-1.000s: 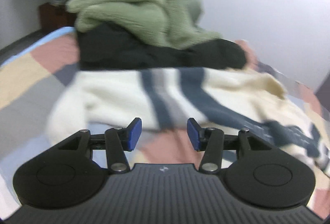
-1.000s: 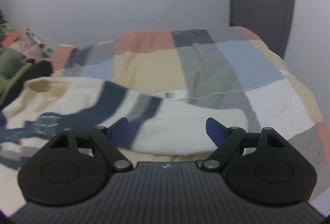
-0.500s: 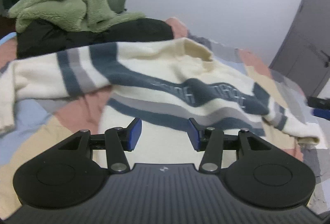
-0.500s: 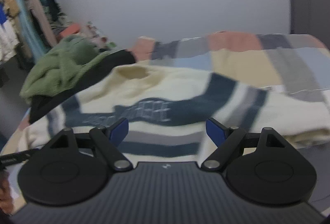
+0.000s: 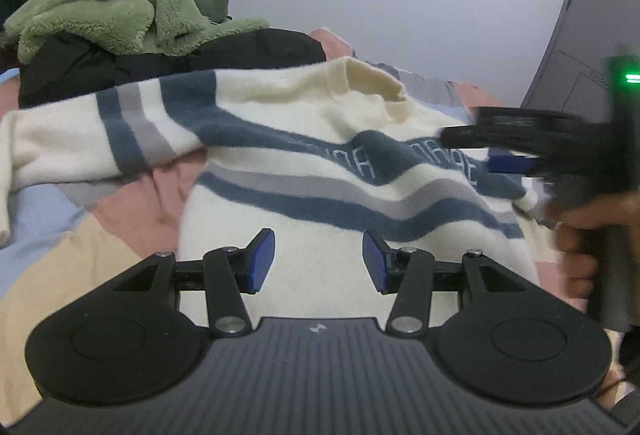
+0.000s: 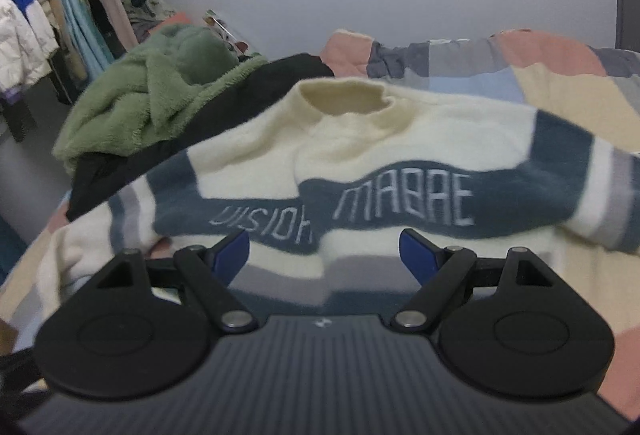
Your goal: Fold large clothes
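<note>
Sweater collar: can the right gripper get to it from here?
Probably yes. The right gripper is open and empty, the collar lies straight ahead across the sweater, and nothing covers it; the green fleece sits off to the side.

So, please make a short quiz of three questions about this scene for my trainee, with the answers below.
1. True or false: the left gripper is shut on the cream striped sweater.
2. What lies on the black garment? A) green fleece B) a pillow C) a towel
3. Fill in: the sweater lies on a patchwork ____.

Key:
1. False; its jaws stand open and hold nothing.
2. A, the green fleece.
3. Bedspread.
</note>
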Action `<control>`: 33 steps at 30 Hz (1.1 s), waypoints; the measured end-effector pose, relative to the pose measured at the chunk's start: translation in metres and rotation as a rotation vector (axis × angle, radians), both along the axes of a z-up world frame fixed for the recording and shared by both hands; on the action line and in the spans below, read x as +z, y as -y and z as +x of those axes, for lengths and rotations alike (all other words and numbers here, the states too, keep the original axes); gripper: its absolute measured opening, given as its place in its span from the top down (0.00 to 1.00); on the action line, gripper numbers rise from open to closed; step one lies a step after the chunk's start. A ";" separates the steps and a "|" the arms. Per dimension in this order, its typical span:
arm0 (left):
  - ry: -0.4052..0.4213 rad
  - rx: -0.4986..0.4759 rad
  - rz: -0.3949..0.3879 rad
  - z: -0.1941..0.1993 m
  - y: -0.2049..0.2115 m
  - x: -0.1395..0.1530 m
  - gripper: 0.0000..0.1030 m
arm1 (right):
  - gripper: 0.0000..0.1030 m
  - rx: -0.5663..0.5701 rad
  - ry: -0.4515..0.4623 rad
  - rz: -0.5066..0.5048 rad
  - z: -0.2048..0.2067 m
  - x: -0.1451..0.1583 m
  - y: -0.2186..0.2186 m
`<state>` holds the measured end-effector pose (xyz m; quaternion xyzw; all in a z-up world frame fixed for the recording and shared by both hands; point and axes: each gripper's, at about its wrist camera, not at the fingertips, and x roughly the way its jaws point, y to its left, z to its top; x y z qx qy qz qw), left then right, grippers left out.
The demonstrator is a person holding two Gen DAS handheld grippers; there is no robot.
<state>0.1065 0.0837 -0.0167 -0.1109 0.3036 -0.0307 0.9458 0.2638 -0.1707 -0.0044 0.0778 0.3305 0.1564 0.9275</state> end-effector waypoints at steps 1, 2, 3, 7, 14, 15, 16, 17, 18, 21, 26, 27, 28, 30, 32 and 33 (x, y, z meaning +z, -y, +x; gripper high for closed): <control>0.007 0.001 0.005 0.002 0.000 0.000 0.47 | 0.19 -0.002 -0.003 -0.003 0.007 -0.005 -0.007; 0.011 0.004 0.011 0.003 -0.002 0.000 0.47 | 0.19 -0.004 -0.008 -0.001 0.016 -0.011 -0.014; 0.015 0.007 0.020 0.005 -0.002 -0.001 0.47 | 0.19 -0.004 -0.015 0.005 0.026 -0.016 -0.021; 0.027 0.023 0.028 0.015 -0.009 -0.007 0.47 | 0.23 0.023 0.002 -0.030 0.069 -0.030 -0.058; 0.038 0.048 -0.012 0.035 -0.032 -0.026 0.47 | 0.37 0.043 0.064 -0.129 0.153 -0.053 -0.117; 0.034 0.054 -0.021 0.039 -0.036 -0.030 0.47 | 0.43 0.031 0.063 -0.147 0.168 -0.060 -0.124; 0.029 0.061 -0.035 0.044 -0.042 -0.034 0.47 | 0.45 0.014 0.060 -0.166 0.179 -0.065 -0.128; 0.025 0.068 -0.050 0.048 -0.047 -0.038 0.47 | 0.50 -0.013 0.059 -0.192 0.192 -0.072 -0.132; 0.020 0.074 -0.064 0.052 -0.051 -0.042 0.47 | 0.55 -0.035 0.055 -0.208 0.204 -0.078 -0.135; -0.002 0.095 -0.126 0.064 -0.067 -0.054 0.47 | 0.56 -0.095 0.061 -0.221 0.233 -0.092 -0.137; -0.015 0.094 -0.194 0.076 -0.084 -0.072 0.47 | 0.54 -0.103 0.091 -0.233 0.271 -0.100 -0.145; -0.014 0.095 -0.193 0.077 -0.085 -0.074 0.47 | 0.54 -0.097 0.097 -0.236 0.277 -0.101 -0.146; -0.011 0.093 -0.195 0.077 -0.085 -0.077 0.47 | 0.54 -0.095 0.106 -0.235 0.280 -0.101 -0.148; -0.014 0.090 -0.203 0.079 -0.085 -0.079 0.47 | 0.54 -0.093 0.113 -0.228 0.283 -0.102 -0.148; -0.005 0.083 -0.195 0.076 -0.081 -0.078 0.47 | 0.54 -0.096 0.120 -0.221 0.278 -0.101 -0.147; -0.002 0.080 -0.189 0.075 -0.080 -0.077 0.47 | 0.54 -0.100 0.130 -0.223 0.273 -0.098 -0.147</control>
